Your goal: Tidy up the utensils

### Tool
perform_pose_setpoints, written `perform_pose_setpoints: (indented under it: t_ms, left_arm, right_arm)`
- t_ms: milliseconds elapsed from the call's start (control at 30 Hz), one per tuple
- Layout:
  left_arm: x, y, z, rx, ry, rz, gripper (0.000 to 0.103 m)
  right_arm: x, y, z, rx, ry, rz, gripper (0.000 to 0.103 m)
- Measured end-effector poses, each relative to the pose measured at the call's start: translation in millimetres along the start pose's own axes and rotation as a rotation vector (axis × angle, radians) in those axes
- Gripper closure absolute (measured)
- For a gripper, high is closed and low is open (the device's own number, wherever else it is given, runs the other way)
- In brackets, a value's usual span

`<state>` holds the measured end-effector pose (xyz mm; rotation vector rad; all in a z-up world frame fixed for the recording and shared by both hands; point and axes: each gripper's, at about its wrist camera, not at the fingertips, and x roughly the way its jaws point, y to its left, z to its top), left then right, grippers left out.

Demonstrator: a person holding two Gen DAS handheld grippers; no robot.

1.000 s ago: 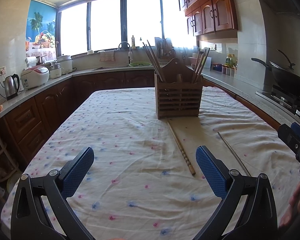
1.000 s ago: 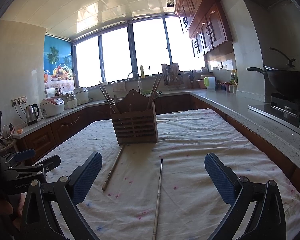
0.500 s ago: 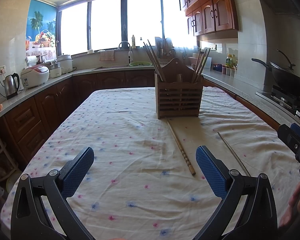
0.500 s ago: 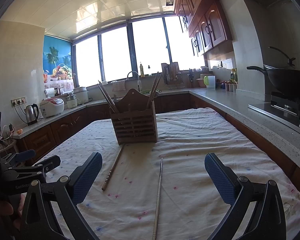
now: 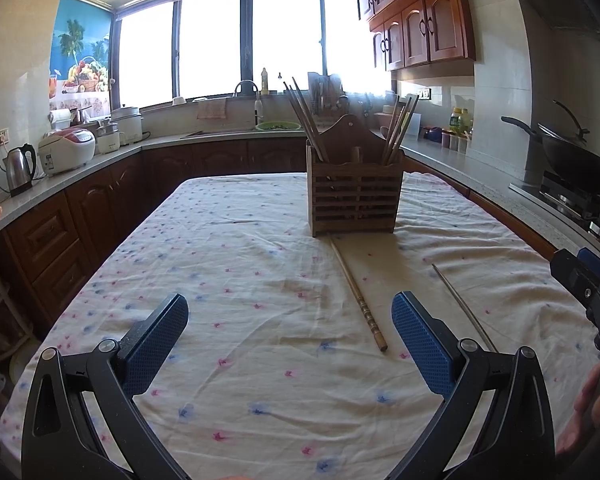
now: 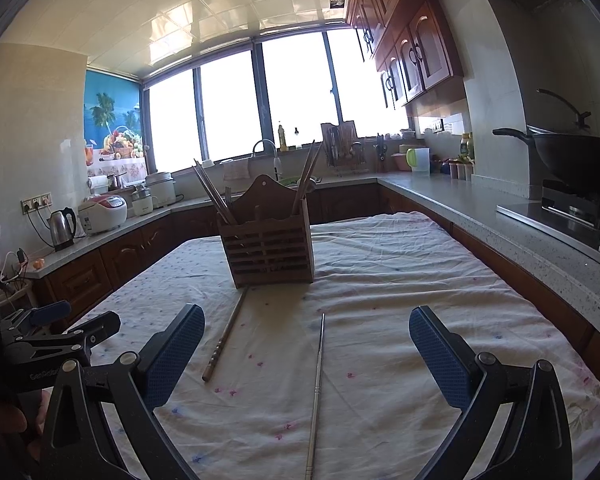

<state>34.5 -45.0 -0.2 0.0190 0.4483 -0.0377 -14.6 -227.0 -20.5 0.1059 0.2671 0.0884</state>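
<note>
A wooden slatted utensil holder point(image 5: 354, 200) point(image 6: 268, 250) stands upright on the table with several chopsticks leaning in its left and right compartments. A wooden chopstick point(image 5: 358, 294) point(image 6: 225, 338) lies on the cloth in front of it. A thin metal chopstick point(image 5: 462, 306) point(image 6: 318, 384) lies to its right. My left gripper point(image 5: 290, 332) is open and empty, above the near cloth, left of the wooden chopstick's near end. My right gripper point(image 6: 306, 354) is open and empty, with the metal chopstick between its fingers' line of sight.
The table carries a white cloth point(image 5: 228, 280) with pink and blue flecks. Counters run around: kettle point(image 5: 18, 168) and rice cooker point(image 5: 66, 150) on the left, a sink at the back, a wok point(image 5: 576, 164) on a stove at the right.
</note>
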Motion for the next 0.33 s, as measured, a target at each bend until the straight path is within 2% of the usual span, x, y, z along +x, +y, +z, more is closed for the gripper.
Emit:
perform_pose_setpoints:
  t_ms: [333]
  left_arm:
    - [3.4,0.8,0.0,-0.008,0.015,-0.012,0.0]
  right_arm:
    - [3.2,-0.7,-1.3,0.005,0.013,-0.002,0.0]
